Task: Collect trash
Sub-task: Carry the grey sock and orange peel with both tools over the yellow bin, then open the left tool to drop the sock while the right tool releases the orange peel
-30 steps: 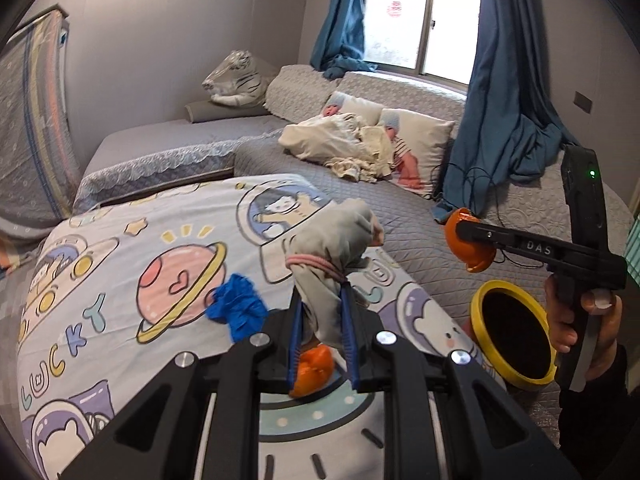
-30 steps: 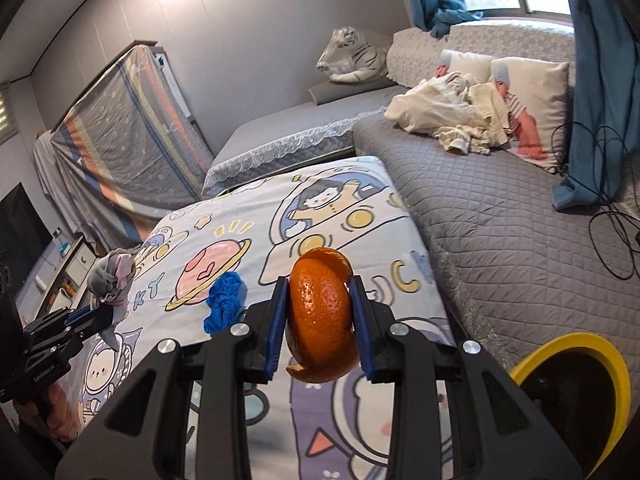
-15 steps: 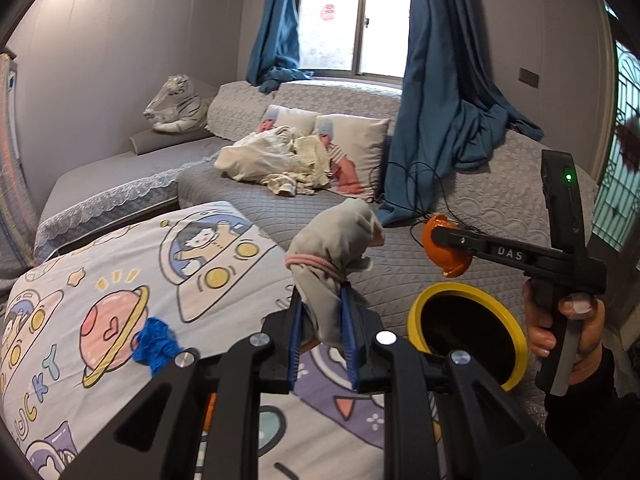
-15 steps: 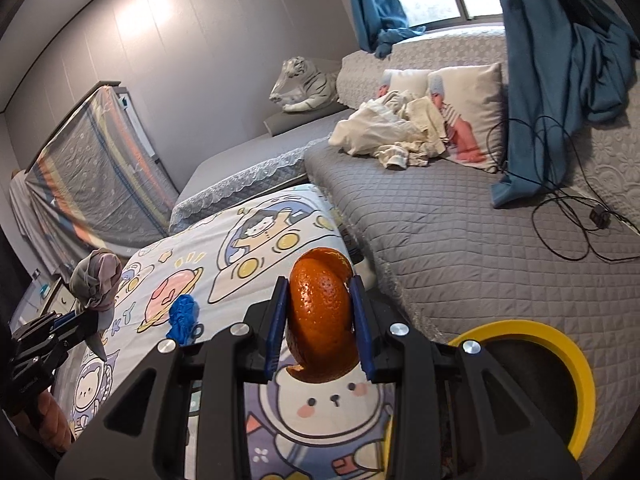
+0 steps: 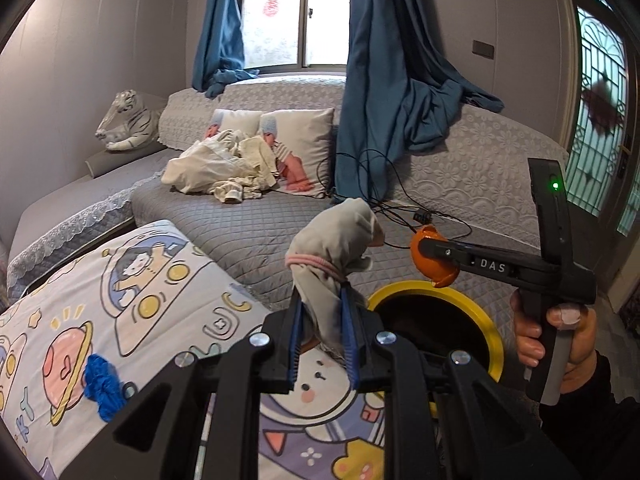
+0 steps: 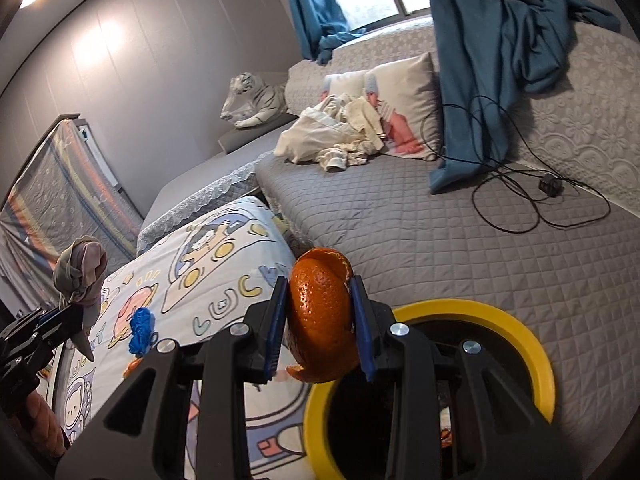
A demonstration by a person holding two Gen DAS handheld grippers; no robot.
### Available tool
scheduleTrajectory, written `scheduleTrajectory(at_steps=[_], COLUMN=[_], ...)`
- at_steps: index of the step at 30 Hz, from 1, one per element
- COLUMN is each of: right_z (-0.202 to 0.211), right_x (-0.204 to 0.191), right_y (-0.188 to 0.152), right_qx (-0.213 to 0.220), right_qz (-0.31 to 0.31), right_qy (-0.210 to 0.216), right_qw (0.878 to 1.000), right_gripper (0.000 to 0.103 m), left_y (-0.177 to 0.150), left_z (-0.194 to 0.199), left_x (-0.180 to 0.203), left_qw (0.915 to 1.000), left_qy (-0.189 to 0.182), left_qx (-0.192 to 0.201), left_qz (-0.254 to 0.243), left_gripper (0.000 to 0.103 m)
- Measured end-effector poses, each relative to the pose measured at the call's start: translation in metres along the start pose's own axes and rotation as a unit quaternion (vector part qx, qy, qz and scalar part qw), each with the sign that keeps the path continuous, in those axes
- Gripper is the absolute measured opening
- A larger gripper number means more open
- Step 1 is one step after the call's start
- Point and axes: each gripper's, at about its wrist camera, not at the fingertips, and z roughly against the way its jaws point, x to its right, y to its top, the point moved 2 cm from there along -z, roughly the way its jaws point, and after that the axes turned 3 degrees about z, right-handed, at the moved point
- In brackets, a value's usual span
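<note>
my right gripper (image 6: 320,334) is clenched on a curl of orange peel (image 6: 320,320), pebbled and glossy outside, its torn lower edge hanging just past the blue ridged pads (image 6: 276,332). directly below and in front of it sits a round bin (image 6: 516,328) with a thick, smooth yellow rim and a dark open mouth; in the left wrist view the peel (image 5: 434,258) hangs above that rim's far side. my left gripper (image 5: 322,342) is grasping a soft grey knotted cloth bundle (image 5: 334,236) with a pink elastic band around its neck, standing upright from the jaws. the bin's rim (image 5: 494,340) is just to the right of this gripper. to the left lies a smooth cartoon-print sheet (image 5: 160,292) with planets and astronauts, and a crumpled blue scrap (image 5: 100,386) rests on it, well apart from both grippers. beyond the bin spreads a grey quilted cover (image 6: 440,240), with a loose black cable (image 6: 528,200) looped across it near a hanging blue curtain (image 6: 472,60).
</note>
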Motion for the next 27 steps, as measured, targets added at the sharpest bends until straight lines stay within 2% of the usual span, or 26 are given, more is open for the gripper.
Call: scheduleTrajectory(at_steps=[6,17,24,26,27], right_z=[0.0,-0.013,-0.017,-0.018,-0.017], right_x=[0.034,0.088,0.108,0.111,0.114], right_y=[-0.014,-0.049,-0.061,-0.063,-0.064], right_qx=[-0.012,-0.046,-0.056,-0.058,-0.058], right_qz=[-0.03,-0.087,-0.109,-0.114,-0.118], right_qy=[-0.025,-0.052,-0.062,-0.064,-0.068], right_qw=[0.999,0.994,0.991,0.99,0.989], right_gripper=[0.03,0.03,0.031,0.034,0.035], left_y=[-0.002,-0.023,-0.033,-0.034,-0.034], left_z=[-0.047,-0.135,-0.157,-0.159,-0.161], left_x=[0.025,0.061,0.078,0.08,0.079], left_qw=[0.9989,0.9881,0.983,0.9833,0.9835], left_qy=[-0.033,-0.098,-0.117,-0.116,-0.115], left_qx=[-0.032,-0.119,-0.142,-0.141,-0.14], left_qz=[-0.007,-0.001,0.0,-0.001,0.0], left_gripper=[0.017,0.017,0.017,0.021,0.028])
